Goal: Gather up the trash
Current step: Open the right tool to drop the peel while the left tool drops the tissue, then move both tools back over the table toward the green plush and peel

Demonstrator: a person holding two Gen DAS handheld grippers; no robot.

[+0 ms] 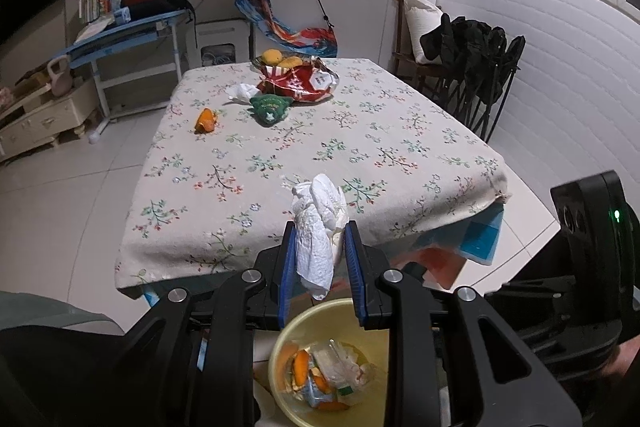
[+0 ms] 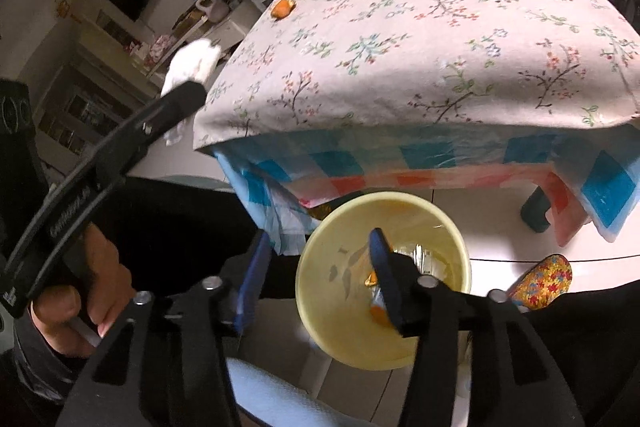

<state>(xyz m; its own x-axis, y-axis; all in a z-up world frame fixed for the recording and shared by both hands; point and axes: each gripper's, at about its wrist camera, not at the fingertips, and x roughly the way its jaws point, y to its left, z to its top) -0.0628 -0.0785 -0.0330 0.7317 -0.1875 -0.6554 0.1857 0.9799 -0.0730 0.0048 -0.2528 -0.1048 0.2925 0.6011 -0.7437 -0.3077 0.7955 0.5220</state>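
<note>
Where blue pads (image 1: pixel 290 259) pinch, crumpled tissue (image 1: pixel 316 227), round bin (image 1: pixel 280 359)

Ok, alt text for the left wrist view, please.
The left claw grips a crumpled white tissue above a yellow bin already holding peel and wrappers. Beyond, a floral tablecloth carries an orange peel, a green wrapper and a red snack bag.

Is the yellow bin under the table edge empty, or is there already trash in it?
Not empty. In the left wrist view the yellow bin holds orange peel and clear plastic wrappers at its bottom, well below the rim.
</note>
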